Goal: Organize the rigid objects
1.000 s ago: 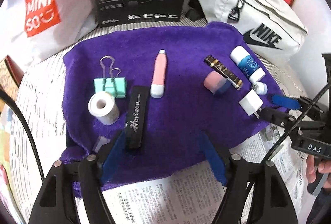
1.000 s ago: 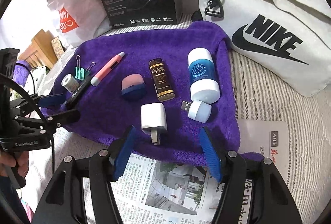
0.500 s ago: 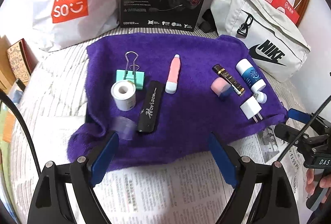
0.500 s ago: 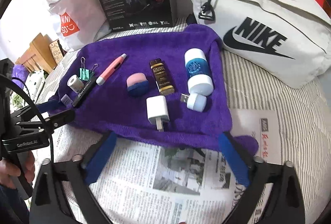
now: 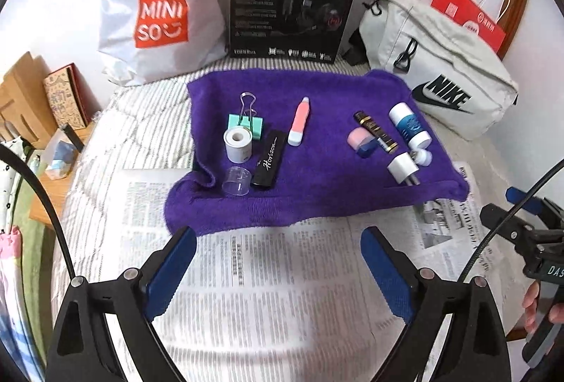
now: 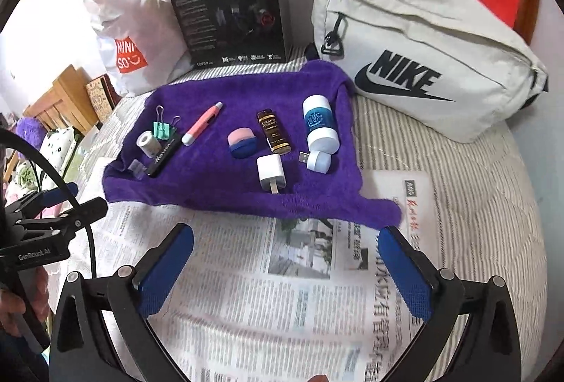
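Note:
A purple towel (image 5: 317, 191) (image 6: 218, 195) lies on the bed and carries several small items. On the left are a green binder clip (image 5: 246, 124), a white tape roll (image 5: 238, 144), a clear cap (image 5: 237, 182), a black Horizon case (image 5: 269, 159) and a pink pen (image 5: 298, 122). On the right are a pink-blue eraser (image 6: 241, 144), a brown bottle (image 6: 274, 132), a white-blue bottle (image 6: 319, 124), a white charger (image 6: 270, 172) and a white USB plug (image 6: 317, 159). My left gripper (image 5: 278, 271) and right gripper (image 6: 285, 265) are open, empty, above the newspaper.
Newspaper (image 5: 268, 293) covers the striped bed in front of the towel. Behind stand a Miniso bag (image 5: 155, 11), a black headset box (image 5: 292, 1), a white Nike bag (image 6: 423, 64) and red bags. A wooden side table (image 5: 31, 121) is at the left.
Both grippers have pulled back and up from the towel, over the newspaper. Their jaws have opened wider. The items on the towel have not moved.

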